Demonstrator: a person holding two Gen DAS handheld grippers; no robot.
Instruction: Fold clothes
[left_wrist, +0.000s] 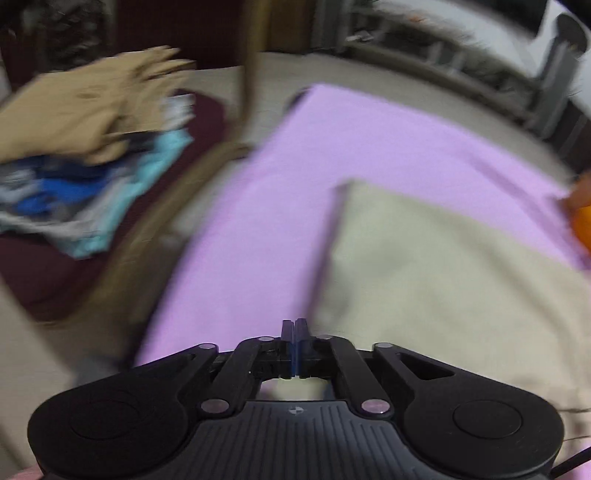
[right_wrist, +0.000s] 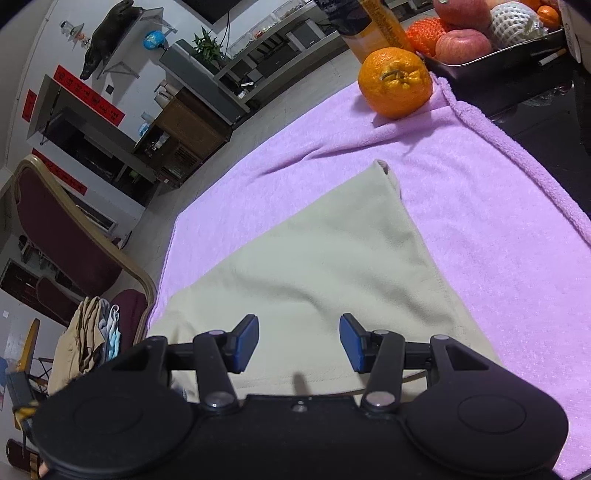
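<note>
The left gripper (left_wrist: 295, 326) is pointing forward and down over the edge where the beige garment (left_wrist: 443, 280) is meeting the purple towel (left_wrist: 332, 155), and its jaws are pressing together with nothing visible between them; the whole left wrist view is blurring. The garment is lying mostly ahead and to the right of those closed tips, with one corner reaching forward.

The right gripper (right_wrist: 298, 341) is hovering low over the near part of the beige garment (right_wrist: 314, 266), tilting downward, with its blue-padded fingers (right_wrist: 246, 341) standing spread wide and holding nothing. The garment is lying flat on the purple towel (right_wrist: 498, 229) directly under and ahead of this gripper, narrowing to a point farther forward.

Far ahead and slightly right of the right gripper, a single orange (right_wrist: 395, 83) is sitting on the towel's far edge. Just beyond it, a dark tray (right_wrist: 495, 62) is holding apples, a netted orange fruit and a fruit in white foam mesh.

Off to the left of both grippers, a maroon chair (right_wrist: 66, 236) is carrying a pile of clothes (left_wrist: 85, 147), tan on top with blue and grey pieces beneath.
</note>
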